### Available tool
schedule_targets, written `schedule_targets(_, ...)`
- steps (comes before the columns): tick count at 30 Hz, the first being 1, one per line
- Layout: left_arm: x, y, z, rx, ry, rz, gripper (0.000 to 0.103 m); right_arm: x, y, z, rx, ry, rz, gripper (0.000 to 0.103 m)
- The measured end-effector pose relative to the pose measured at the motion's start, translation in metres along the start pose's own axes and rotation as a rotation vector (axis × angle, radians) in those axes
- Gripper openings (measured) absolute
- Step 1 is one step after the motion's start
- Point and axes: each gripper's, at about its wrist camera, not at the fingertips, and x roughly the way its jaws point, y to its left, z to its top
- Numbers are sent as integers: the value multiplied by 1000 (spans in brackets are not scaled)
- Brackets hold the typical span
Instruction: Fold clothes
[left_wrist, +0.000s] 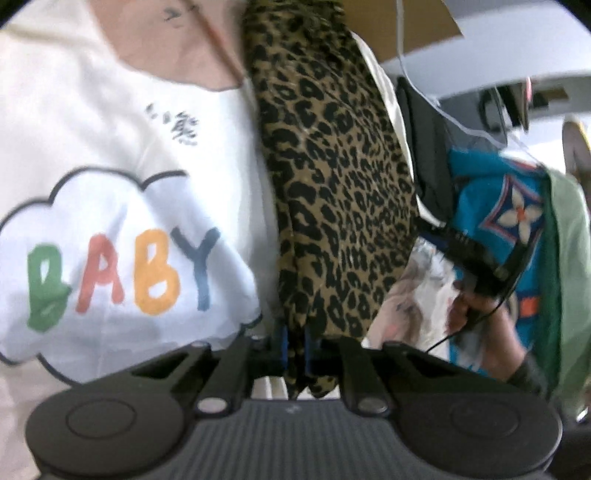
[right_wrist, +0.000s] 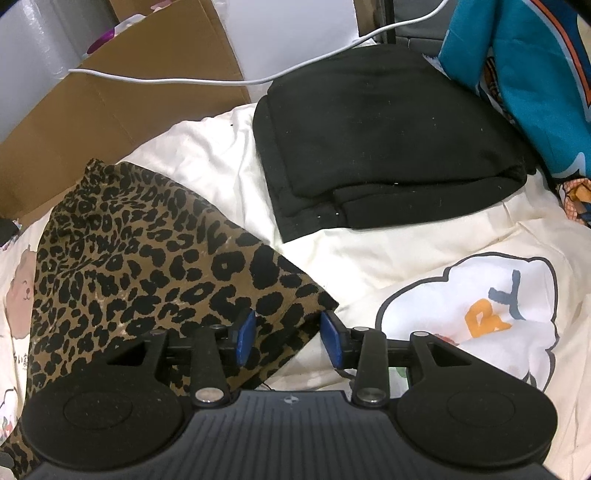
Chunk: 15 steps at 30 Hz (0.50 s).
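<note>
A leopard-print garment (left_wrist: 332, 177) hangs stretched in the left wrist view. My left gripper (left_wrist: 295, 349) is shut on its near edge, with cloth bunched between the blue pads. In the right wrist view the same garment (right_wrist: 122, 258) lies over a white sheet (right_wrist: 369, 258). My right gripper (right_wrist: 288, 338) is open, its blue pads either side of the garment's corner. The right gripper also shows in the left wrist view (left_wrist: 484, 266), held in a hand.
A folded black garment (right_wrist: 388, 140) lies on the sheet ahead. A blue patterned cloth (right_wrist: 535, 74) is at the far right. Brown cardboard (right_wrist: 110, 103) and a white cable (right_wrist: 221, 79) lie at the back left. The sheet carries a "BABY" cloud print (left_wrist: 110, 266).
</note>
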Motion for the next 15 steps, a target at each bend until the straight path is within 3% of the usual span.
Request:
schedule_targets(3,-2,16,0,-68,-12,-4,7,1,0,2,-8,4,-2,46)
schedule_targets(7,-3,23,0,-86,-23,12,9,3,-1,7,-7,4,-5,46)
schedule_targets(8,-3,21,1,-82,-26,11,13,4,-1,7,-9,5,-6,46)
schedule_targets(10,-2,18,2,-74,-31,11,32,5,-1,7,-15,7,-8,46)
schedule_targets(12,-1,16,2,-68,-36,-9,45,5,-1,7,-17,7,-9,46)
schedule_targets(13,0,15,2,-64,-39,-19,50,5,-2,8,-18,8,-10,46)
schedule_targets(15,3,14,2,-58,-46,-37,51,6,-2,8,-22,8,-12,46)
